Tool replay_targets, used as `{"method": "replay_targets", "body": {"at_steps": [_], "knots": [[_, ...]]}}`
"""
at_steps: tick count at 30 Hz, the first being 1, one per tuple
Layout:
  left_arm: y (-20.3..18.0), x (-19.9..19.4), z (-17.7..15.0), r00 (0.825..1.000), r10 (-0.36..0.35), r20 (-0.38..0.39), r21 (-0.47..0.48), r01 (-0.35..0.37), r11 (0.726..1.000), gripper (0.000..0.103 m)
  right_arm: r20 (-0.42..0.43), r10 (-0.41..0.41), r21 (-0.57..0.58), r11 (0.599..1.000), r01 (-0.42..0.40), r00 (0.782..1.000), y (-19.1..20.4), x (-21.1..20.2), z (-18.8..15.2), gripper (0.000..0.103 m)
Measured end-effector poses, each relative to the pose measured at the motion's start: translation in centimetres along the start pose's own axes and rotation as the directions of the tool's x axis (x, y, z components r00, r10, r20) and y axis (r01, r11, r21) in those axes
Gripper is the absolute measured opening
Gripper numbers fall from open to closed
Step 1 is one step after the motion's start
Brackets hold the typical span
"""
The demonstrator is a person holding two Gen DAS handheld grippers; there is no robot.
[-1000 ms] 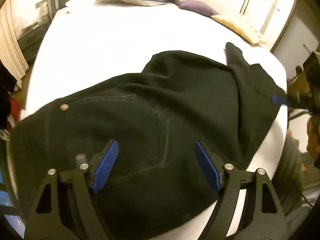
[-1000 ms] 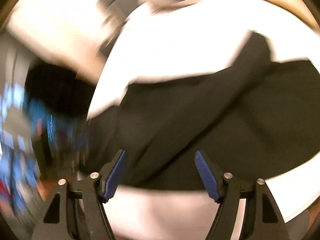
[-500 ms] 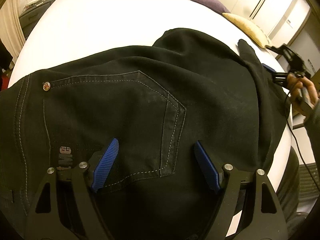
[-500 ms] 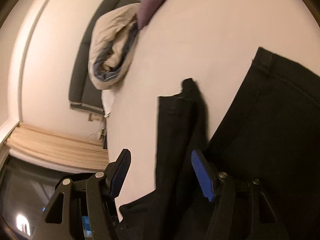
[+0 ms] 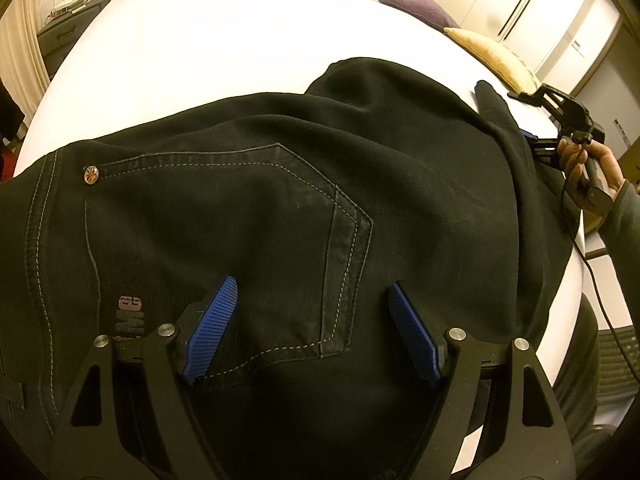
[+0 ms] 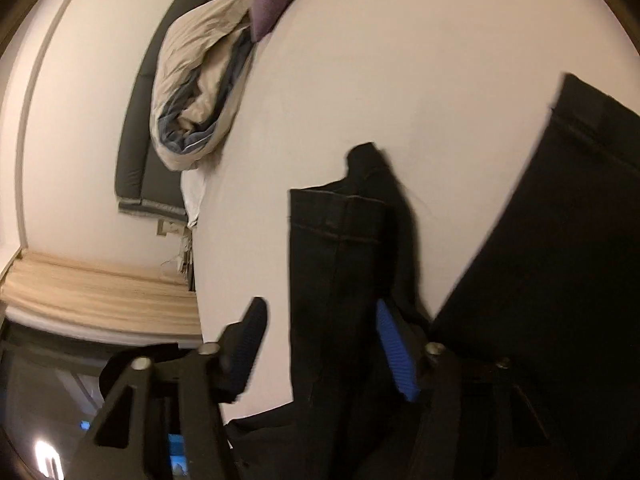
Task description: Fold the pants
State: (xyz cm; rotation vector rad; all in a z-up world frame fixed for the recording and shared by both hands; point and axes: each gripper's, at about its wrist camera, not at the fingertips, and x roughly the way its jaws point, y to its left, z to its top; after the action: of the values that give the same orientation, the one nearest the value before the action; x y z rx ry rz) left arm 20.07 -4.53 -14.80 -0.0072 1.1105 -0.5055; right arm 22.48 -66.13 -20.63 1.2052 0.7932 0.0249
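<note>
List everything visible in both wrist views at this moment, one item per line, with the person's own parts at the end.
pants: one pair, black, spread across the bed, back pocket up; one leg hem lies between the right claw's fingers.
bed: one, white sheet, under the pants.
duvet: one, beige and blue, bunched at the headboard.
cushions: two, purple and yellow, at the bed's far side.
wardrobe doors: white, behind the bed.
curtain: beige, by the window.
left claw: open, above the back pocket.
right claw: open around the leg hem.
right hand: holds the right claw's handle.
</note>
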Motion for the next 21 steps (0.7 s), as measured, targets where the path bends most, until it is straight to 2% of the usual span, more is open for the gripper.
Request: {"method": "replay_targets", "body": {"at_steps": [2,7,13,15,16,17,21], "knots": [[0.0,0.0,0.0,1.0,0.001,0.001,0.001,-0.001,1.0,0.077,0.001,-0.021,0.014,1.0,0.021,1.0,-0.3,0.0,-0.2,0.05],[-0.1,0.1,-0.1,1.0,0.003,0.002,0.001,-0.003,1.0,0.077,0.006,-0.02,0.04,0.999,0.02,1.0,-0.2,0.2,-0.2,0.05],[0.0,0.1,0.0,1.0,0.004,0.002,0.001,-0.004,1.0,0.077,-0.013,0.082,0.049,0.996,-0.081,0.997,-0.3,2.1,0.8,0.05],[-0.1,0.1,0.0,1.0,0.005,0.001,0.002,-0.005,1.0,0.077,-0.018,0.112,0.059,0.992,-0.111,0.994,-0.4,2.6,1.1,0.034],[-0.1,0.2,0.0,1.0,0.005,0.0,0.002,-0.005,1.0,0.077,-0.026,0.116,0.055,0.992,-0.114,0.993,-0.4,2.7,1.1,0.017],[-0.1,0.2,0.0,1.0,0.005,0.0,0.002,-0.005,1.0,0.077,-0.025,0.111,0.041,0.993,-0.11,0.994,-0.3,2.6,0.9,0.012],[-0.2,0.2,0.0,1.0,0.008,0.0,0.004,-0.008,1.0,0.077,0.001,0.071,-0.027,0.997,-0.071,0.997,0.6,1.3,0.4,0.006]]}}
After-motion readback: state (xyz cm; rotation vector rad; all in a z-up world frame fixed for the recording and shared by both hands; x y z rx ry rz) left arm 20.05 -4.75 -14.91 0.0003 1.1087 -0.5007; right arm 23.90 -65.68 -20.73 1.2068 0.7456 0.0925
